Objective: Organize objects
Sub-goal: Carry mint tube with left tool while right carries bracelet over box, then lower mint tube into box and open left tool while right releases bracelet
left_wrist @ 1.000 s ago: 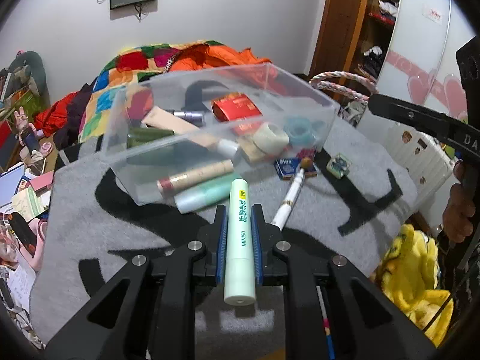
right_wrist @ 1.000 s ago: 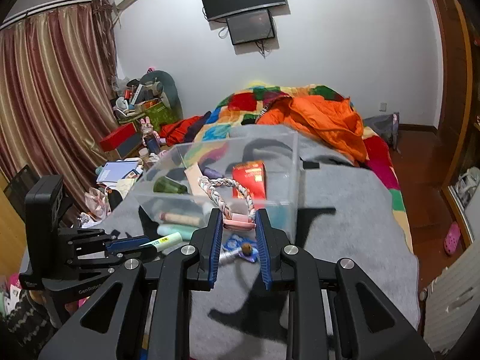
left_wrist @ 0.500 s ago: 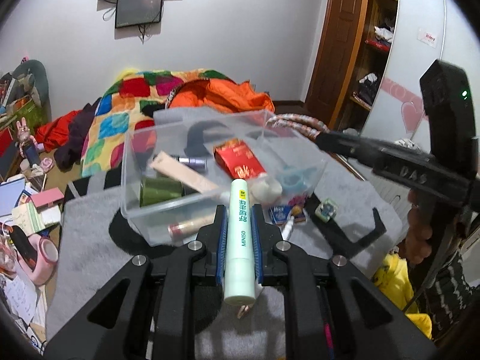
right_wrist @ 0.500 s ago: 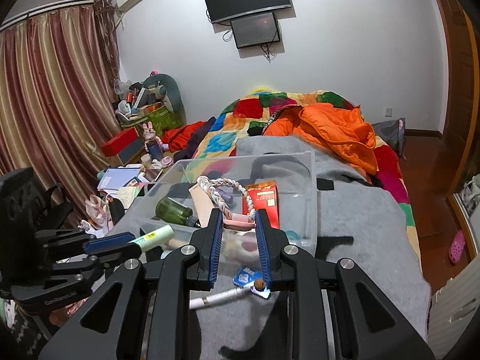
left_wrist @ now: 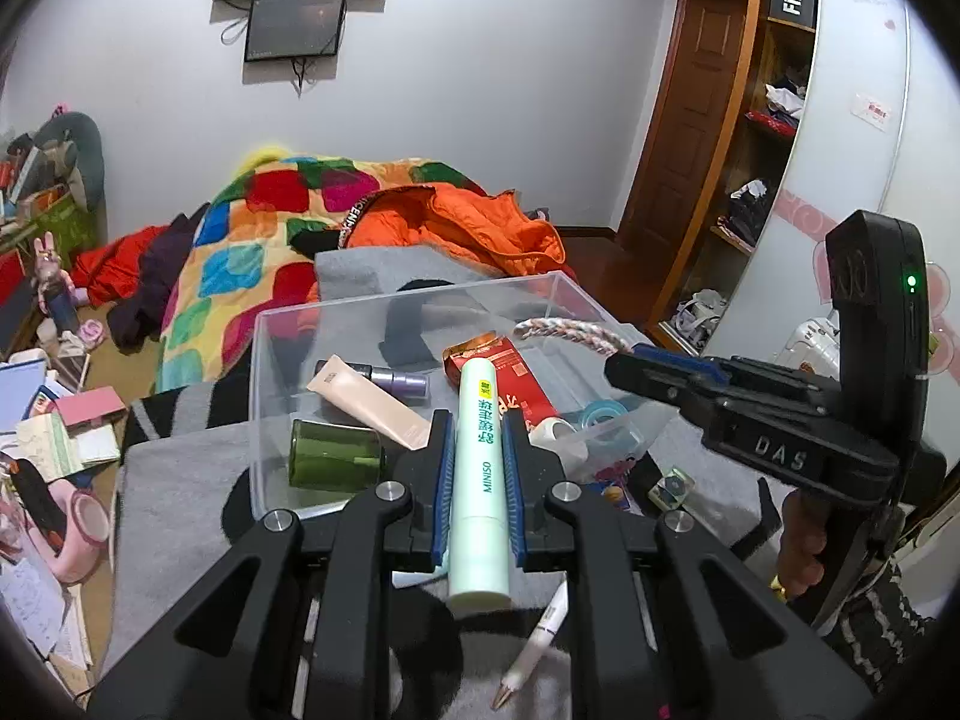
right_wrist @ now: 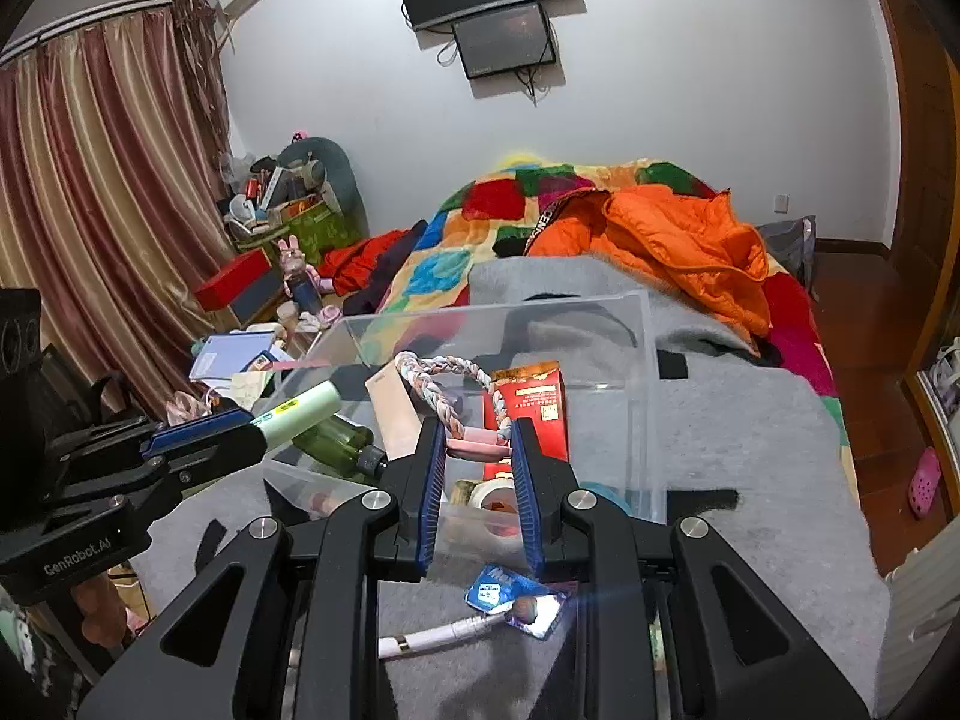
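Observation:
My left gripper [left_wrist: 475, 438] is shut on a mint-green tube [left_wrist: 478, 480], held lengthwise above the near edge of a clear plastic box [left_wrist: 420, 294] on a grey blanket. My right gripper [right_wrist: 478, 444] is shut on a pink-and-white braided loop [right_wrist: 447, 381] by its pink clasp, hovering over the same clear plastic box [right_wrist: 645, 372]. Each gripper shows in the other's view: the right gripper [left_wrist: 624, 363] at the box's right side, the left gripper [right_wrist: 240, 426] with the mint-green tube [right_wrist: 300, 411] at its left. Inside the box lie a green bottle [left_wrist: 336, 453], a beige tube [left_wrist: 366, 399], a red carton [right_wrist: 534, 408] and tape rolls.
On the blanket in front of the box lie a white pen [left_wrist: 534, 648], a blue packet [right_wrist: 498, 591] and a small square case [left_wrist: 675, 486]. A patchwork quilt and orange jacket [right_wrist: 678, 234] cover the bed behind. Clutter piles on the floor [left_wrist: 54, 438] at the left.
Both grippers have risen and moved in over the box, each keeping its grip. The box now sits lower and closer in both views, and the right gripper has come nearer to the left.

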`<state>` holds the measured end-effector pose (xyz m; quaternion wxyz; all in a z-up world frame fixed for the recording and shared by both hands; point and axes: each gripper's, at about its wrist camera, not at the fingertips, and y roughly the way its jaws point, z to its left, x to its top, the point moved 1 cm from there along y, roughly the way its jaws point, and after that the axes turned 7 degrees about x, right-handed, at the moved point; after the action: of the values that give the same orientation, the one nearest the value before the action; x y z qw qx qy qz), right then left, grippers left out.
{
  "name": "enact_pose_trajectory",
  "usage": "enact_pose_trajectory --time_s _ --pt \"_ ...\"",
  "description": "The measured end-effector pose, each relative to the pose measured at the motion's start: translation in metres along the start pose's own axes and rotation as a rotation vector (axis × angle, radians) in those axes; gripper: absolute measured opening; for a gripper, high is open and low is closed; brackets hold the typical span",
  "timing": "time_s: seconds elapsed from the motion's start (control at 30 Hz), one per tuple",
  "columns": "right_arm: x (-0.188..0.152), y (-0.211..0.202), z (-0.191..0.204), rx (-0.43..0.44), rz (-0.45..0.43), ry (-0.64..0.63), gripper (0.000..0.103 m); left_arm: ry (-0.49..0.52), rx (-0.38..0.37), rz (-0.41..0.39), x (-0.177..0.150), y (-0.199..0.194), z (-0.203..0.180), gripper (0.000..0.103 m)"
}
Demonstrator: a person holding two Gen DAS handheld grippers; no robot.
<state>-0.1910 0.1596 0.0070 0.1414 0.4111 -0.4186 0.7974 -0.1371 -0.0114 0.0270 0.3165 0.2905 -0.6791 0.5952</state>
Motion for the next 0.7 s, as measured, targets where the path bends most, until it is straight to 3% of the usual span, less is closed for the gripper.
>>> enact_pose_trajectory --time_s 0.4,0.7 --pt "0.0 0.036 0.001 0.006 0.063 0.008 0.02 0.003 0.01 0.086 -0.001 0.051 0.002 0.015" --pt "-0.003 0.052 0.01 -0.013 0.093 -0.03 0.021 -0.015 0.025 0.112 -0.002 0.065 0.012 0.015"
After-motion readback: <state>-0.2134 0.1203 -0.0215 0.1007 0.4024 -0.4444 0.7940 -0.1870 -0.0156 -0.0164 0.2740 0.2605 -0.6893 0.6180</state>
